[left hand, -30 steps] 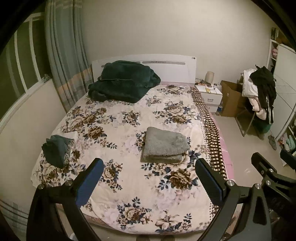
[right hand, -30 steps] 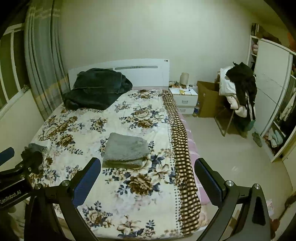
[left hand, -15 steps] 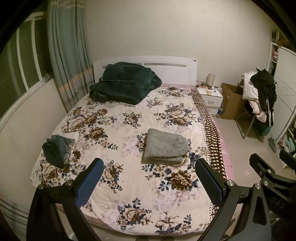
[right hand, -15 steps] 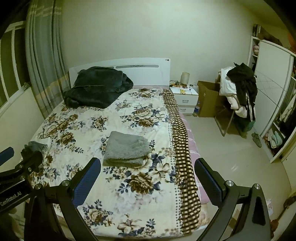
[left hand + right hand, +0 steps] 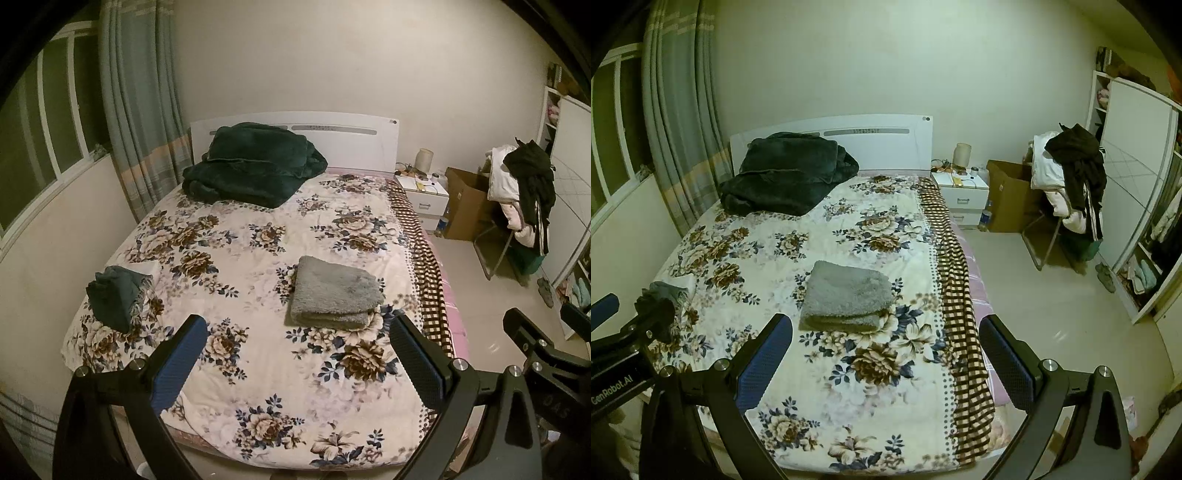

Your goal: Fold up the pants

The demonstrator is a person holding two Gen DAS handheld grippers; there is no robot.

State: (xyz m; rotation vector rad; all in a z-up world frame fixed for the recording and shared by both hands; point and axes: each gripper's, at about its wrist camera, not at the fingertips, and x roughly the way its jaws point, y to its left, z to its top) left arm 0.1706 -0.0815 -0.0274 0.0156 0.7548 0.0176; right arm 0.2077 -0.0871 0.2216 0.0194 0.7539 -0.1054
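Observation:
Grey fleecy pants (image 5: 334, 295) (image 5: 847, 293) lie folded into a neat rectangle on the floral bedspread (image 5: 258, 362) (image 5: 849, 406), right of the bed's middle. My left gripper (image 5: 299, 339) hangs open above the foot of the bed, well short of the pants, with nothing between its blue pads. My right gripper (image 5: 886, 339) is likewise open and empty, raised over the bed's right front corner. Each gripper shows at the edge of the other's view.
A dark green blanket (image 5: 255, 166) is heaped by the headboard. A small dark green folded garment (image 5: 114, 295) sits at the bed's left edge. Right of the bed are a nightstand (image 5: 962, 192), a cardboard box (image 5: 1008, 195), a chair piled with clothes (image 5: 1071, 177) and a wardrobe (image 5: 1137, 184).
Both grippers have drawn back and tilted up a little, so the bed sits slightly lower in view. The pants have not moved and both grippers stay open.

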